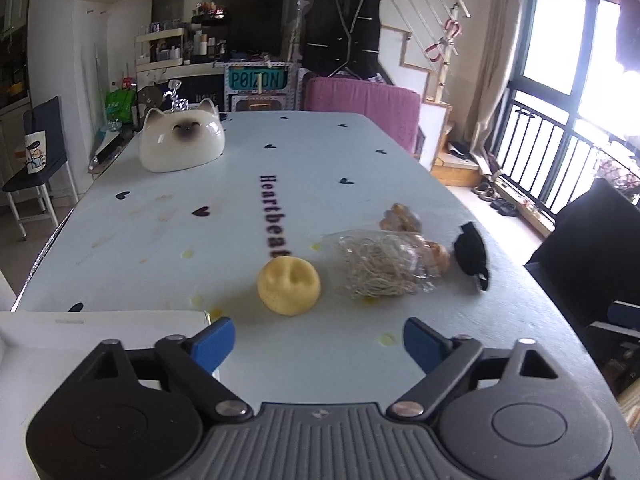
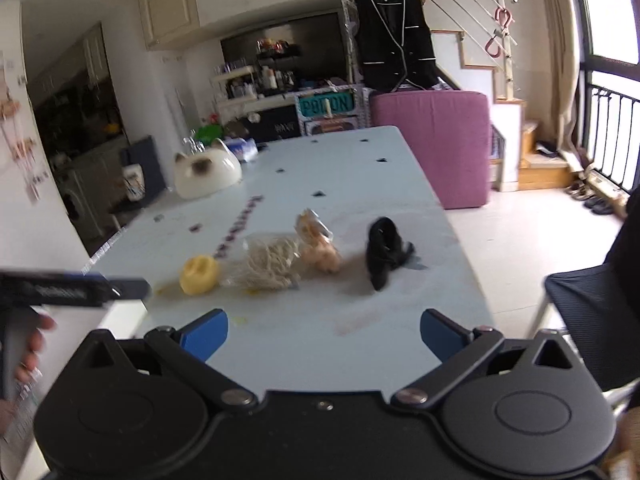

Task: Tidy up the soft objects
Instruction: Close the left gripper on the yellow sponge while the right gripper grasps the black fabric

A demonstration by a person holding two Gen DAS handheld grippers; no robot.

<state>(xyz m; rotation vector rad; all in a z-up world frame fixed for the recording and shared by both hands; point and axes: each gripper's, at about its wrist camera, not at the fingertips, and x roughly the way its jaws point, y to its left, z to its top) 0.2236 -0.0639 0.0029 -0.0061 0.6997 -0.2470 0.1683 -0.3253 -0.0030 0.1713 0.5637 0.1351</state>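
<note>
Yellow squishy ball (image 1: 289, 286) on table (image 1: 160, 216), just beside clear bag (image 1: 384, 266) w/ pale stringy stuff inside. Black cloth (image 2: 386, 252) further right. Left gripper (image 1: 318, 344) wide open, empty, ball ahead. Right gripper (image 2: 324, 334) same, cloth ahead.

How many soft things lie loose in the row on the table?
4: yellow ball at left, clear bag beside it, tan toy behind the bag, black cloth at right. More may hide behind the bag.
</note>
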